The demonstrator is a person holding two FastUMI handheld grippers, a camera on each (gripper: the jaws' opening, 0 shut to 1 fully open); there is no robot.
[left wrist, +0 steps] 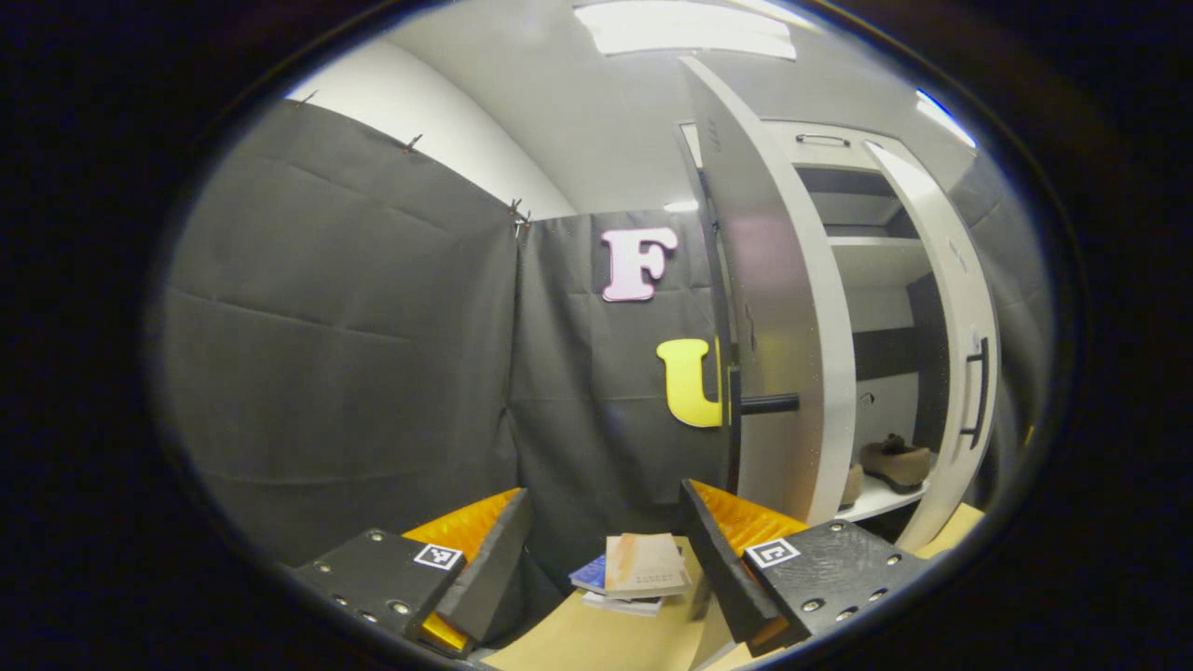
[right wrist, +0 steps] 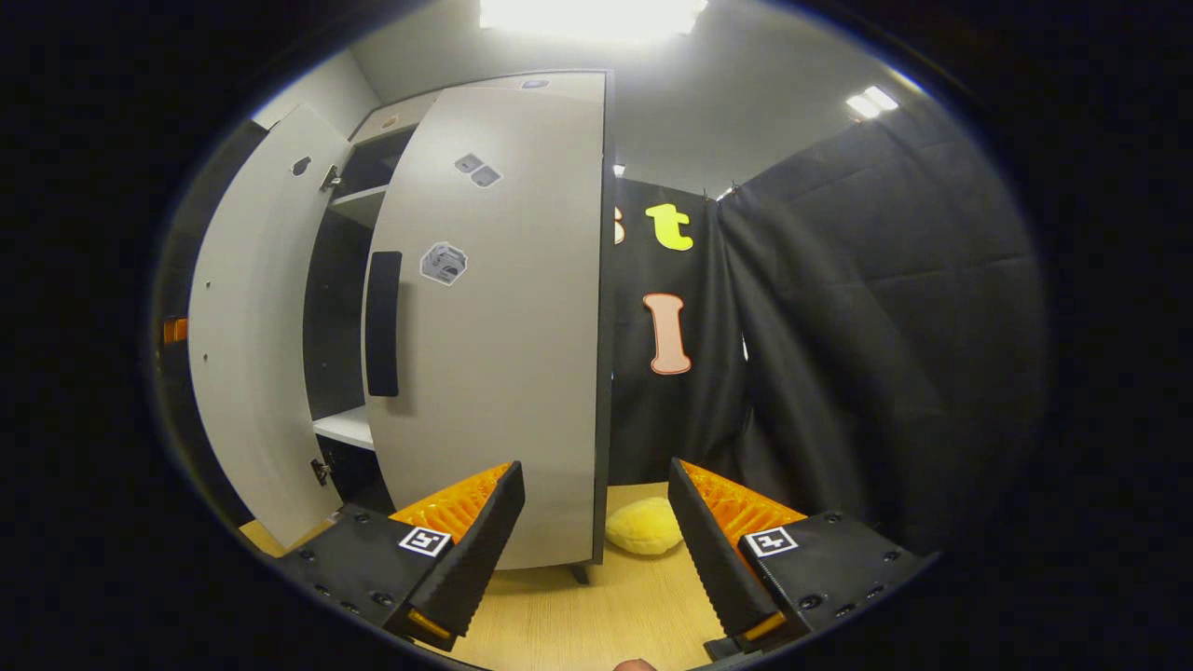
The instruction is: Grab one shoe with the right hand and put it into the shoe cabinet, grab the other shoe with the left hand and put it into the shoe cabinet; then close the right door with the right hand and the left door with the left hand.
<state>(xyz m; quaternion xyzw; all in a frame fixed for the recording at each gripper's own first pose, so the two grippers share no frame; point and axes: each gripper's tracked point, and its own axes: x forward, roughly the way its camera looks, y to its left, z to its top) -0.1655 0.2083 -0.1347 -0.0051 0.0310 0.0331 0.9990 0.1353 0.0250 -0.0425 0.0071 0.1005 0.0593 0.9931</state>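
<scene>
Both shoes (left wrist: 897, 462) sit in the cabinet (left wrist: 871, 503) (low shelf). Both doors (right wrist: 494, 326) stand open. The left gripper (left wrist: 606, 559) and right gripper (right wrist: 596, 550) are open and empty, ready to push them.

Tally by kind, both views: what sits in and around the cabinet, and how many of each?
Shoes: 2, on the cabinet shelf
Cabinet doors: 2, both open
Books: a small stack, count unclear
Yellow plush: 1
Total: 5, plus the stack
</scene>
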